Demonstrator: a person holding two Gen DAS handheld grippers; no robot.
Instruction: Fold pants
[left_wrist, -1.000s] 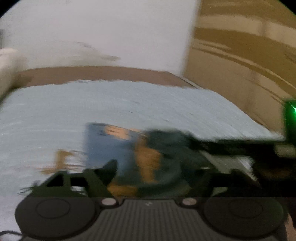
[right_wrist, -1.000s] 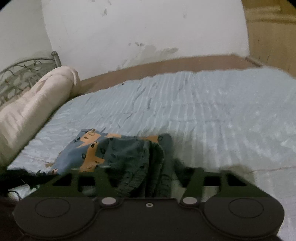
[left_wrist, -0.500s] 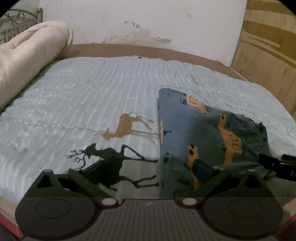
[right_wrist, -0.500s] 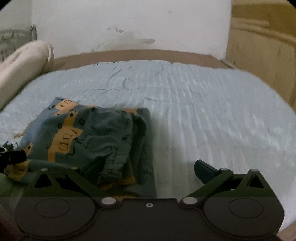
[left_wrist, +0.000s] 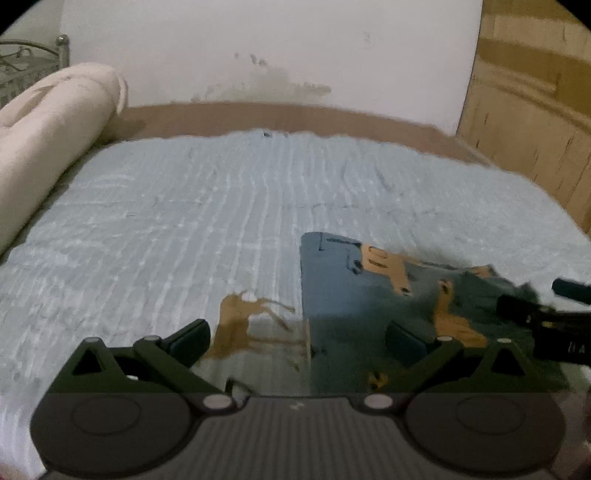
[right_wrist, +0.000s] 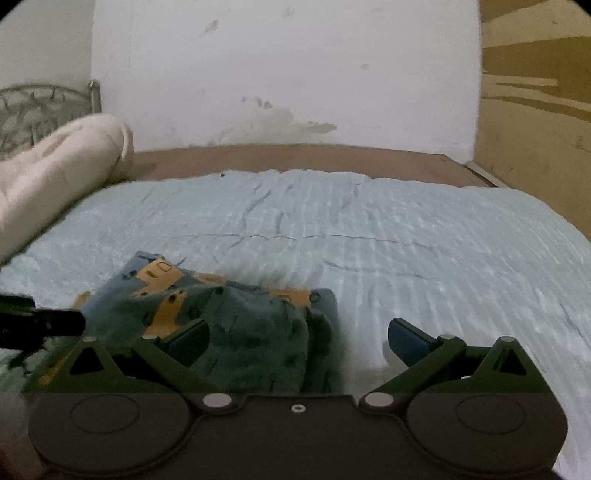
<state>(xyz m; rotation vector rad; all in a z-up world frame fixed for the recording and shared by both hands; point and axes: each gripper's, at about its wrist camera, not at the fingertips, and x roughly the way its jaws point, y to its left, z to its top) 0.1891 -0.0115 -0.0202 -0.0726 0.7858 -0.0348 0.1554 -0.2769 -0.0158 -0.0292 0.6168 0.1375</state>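
Note:
The pants (left_wrist: 369, 295) are a folded bundle of blue-grey cloth with orange vehicle prints, lying on the light blue bedspread (left_wrist: 184, 221). In the left wrist view they lie ahead and to the right. My left gripper (left_wrist: 299, 338) is open and empty, its right finger over the bundle's near left edge. In the right wrist view the pants (right_wrist: 240, 325) lie ahead left. My right gripper (right_wrist: 297, 338) is open and empty, with its left finger over the cloth and its right finger over bare bedspread. Each gripper shows at the edge of the other's view.
A rolled cream blanket (left_wrist: 48, 136) lies along the bed's left side before a metal headboard (right_wrist: 40, 107). A brown bed border (right_wrist: 295, 158) runs under the white wall. A wooden wardrobe (left_wrist: 532, 110) stands at right. An orange deer print (left_wrist: 243, 325) marks the bedspread.
Both grippers have opened and let go of the pants, which now lie folded on the bed. Both have pulled back a little from the bundle.

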